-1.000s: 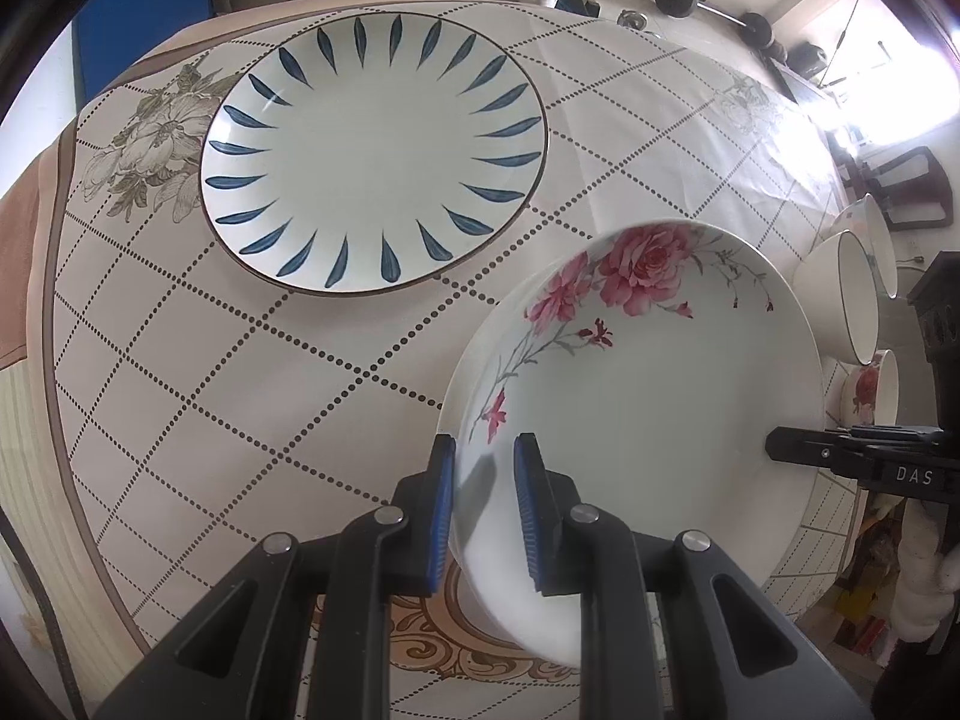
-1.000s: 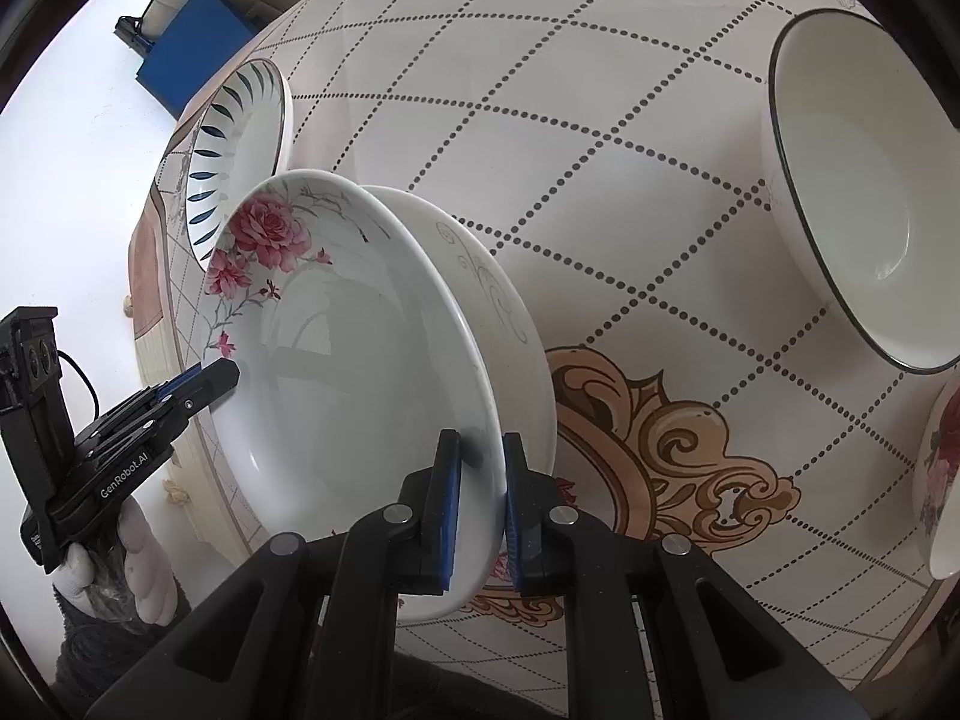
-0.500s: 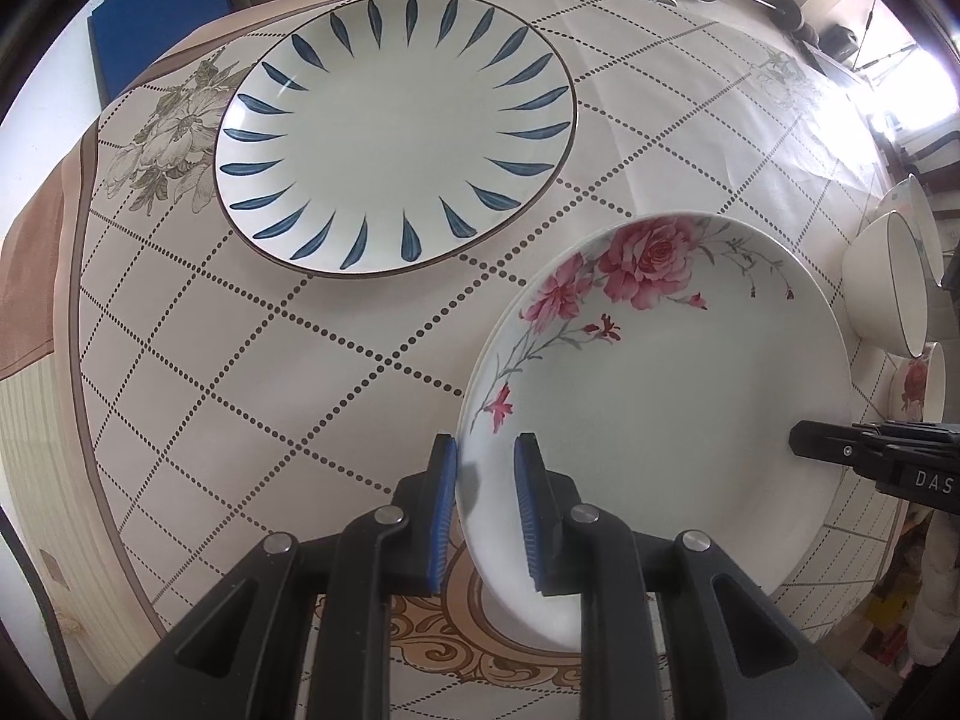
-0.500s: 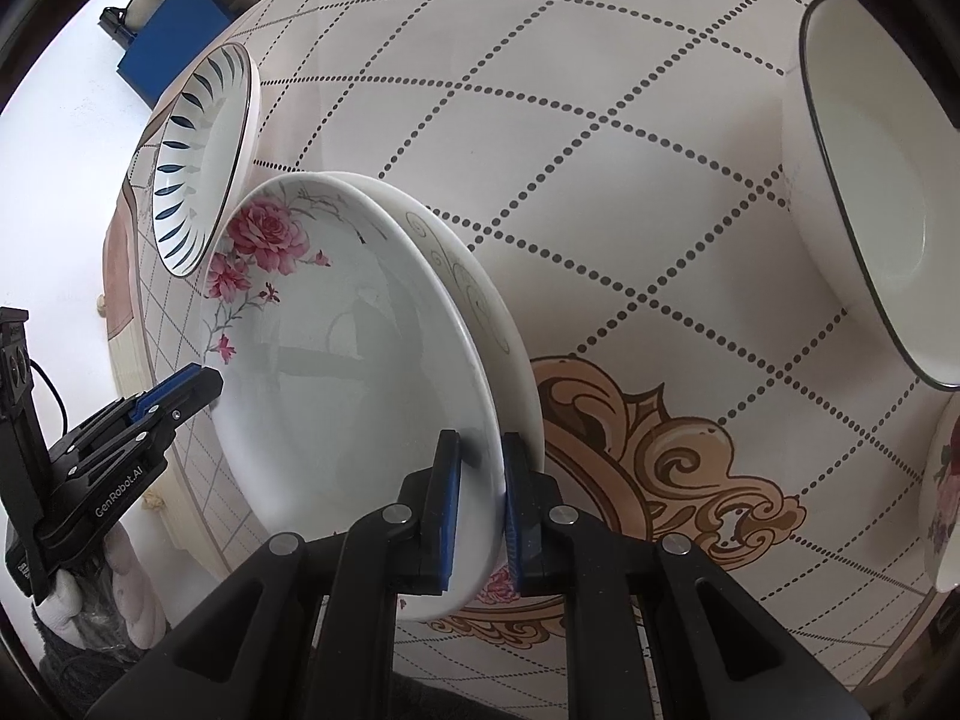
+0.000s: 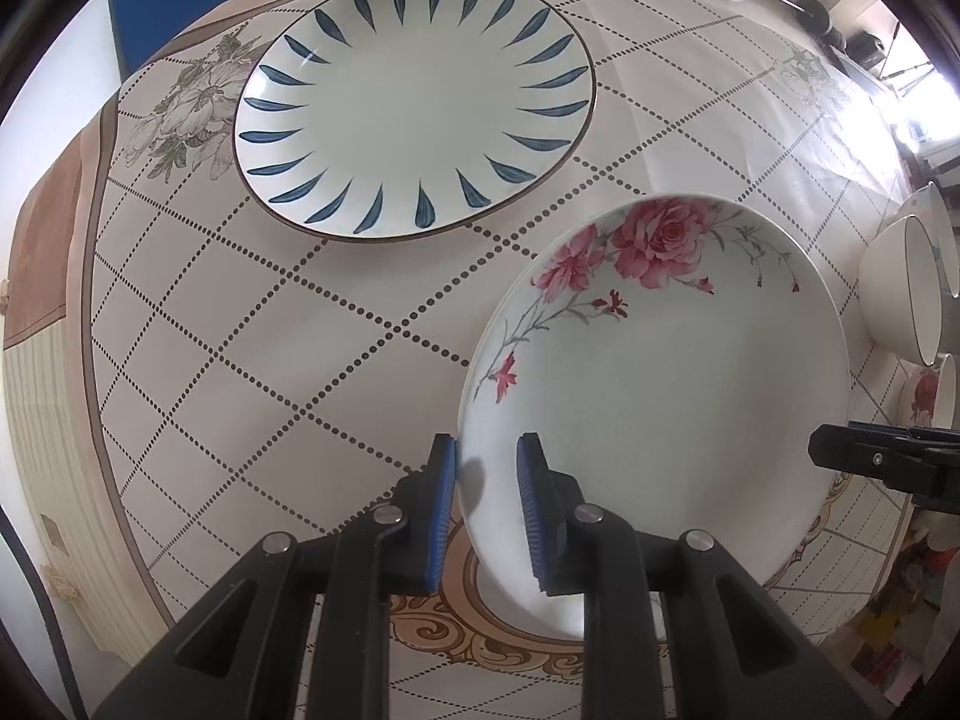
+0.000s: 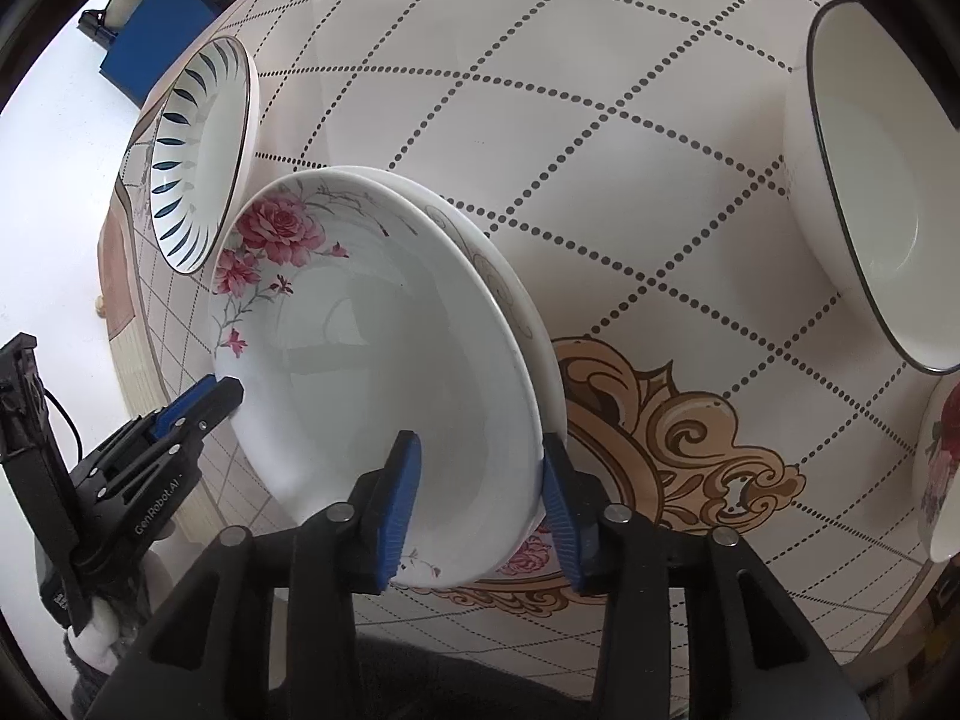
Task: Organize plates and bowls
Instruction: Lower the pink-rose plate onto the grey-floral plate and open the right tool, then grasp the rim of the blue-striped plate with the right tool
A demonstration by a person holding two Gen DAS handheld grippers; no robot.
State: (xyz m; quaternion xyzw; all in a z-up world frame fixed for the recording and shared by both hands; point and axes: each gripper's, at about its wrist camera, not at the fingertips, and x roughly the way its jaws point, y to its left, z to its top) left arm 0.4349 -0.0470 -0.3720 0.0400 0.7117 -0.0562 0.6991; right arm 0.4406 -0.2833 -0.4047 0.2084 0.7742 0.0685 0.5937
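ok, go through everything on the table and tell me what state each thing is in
Rose plate: stacked on another plate.
Blue-leaf plate: flat, alone.
Black-rimmed bowl: upright, empty.
Left gripper: jaws opening around rose plate's rim.
Right gripper: jaws opening, pads off the rim.

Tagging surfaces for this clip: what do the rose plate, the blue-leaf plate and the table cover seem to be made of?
Rose plate: glazed ceramic or porcelain by its look; glossy white, with reflections in its well.
Blue-leaf plate: likely glazed ceramic too; a bright glint, thin dark rim.
Table cover: printed cloth or vinyl, I cannot tell which; matte, draping over the edge.
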